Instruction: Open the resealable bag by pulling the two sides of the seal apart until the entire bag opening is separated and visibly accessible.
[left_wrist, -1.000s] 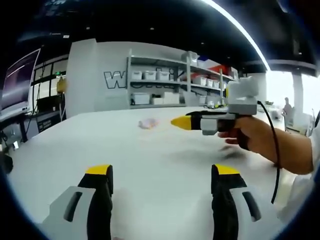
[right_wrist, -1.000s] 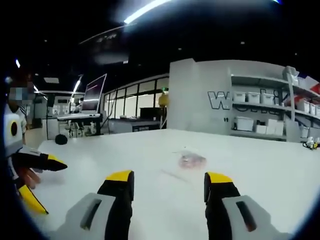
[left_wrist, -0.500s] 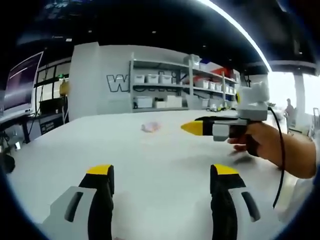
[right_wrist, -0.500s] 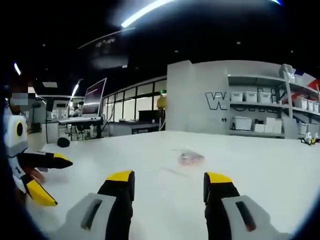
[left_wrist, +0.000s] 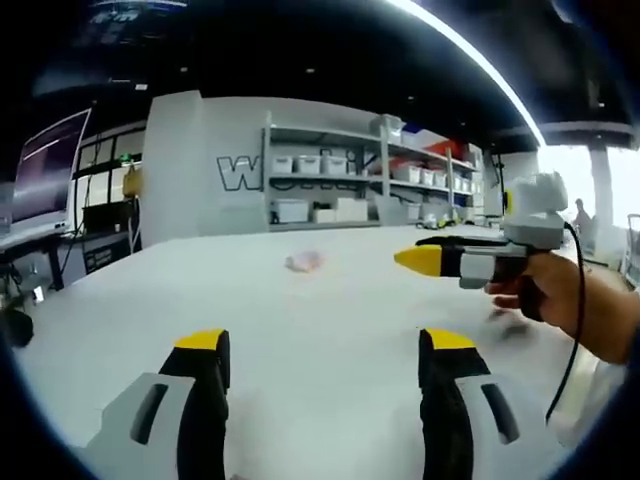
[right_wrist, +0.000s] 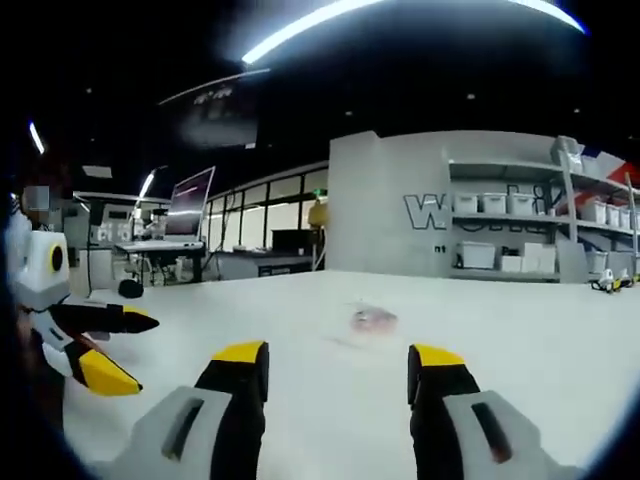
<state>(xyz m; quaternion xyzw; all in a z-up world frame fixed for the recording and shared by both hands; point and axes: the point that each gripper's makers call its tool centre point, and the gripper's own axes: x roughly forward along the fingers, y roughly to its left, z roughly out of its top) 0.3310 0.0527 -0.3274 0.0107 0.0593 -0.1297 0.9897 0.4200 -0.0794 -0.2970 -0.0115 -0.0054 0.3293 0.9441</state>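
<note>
The small resealable bag (left_wrist: 304, 261) (right_wrist: 373, 319) lies far off on the white table (left_wrist: 330, 320). The left gripper (left_wrist: 325, 350) and right gripper (right_wrist: 337, 360) are wide open, holding nothing.

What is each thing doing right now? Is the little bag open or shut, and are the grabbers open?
Resealable bag: lying on the white table, nothing touching it; too small and blurred to tell if the seal is open.
Left hand-held gripper: open, empty, above the table.
Right hand-held gripper: open, empty, pointing toward the bag.
</note>
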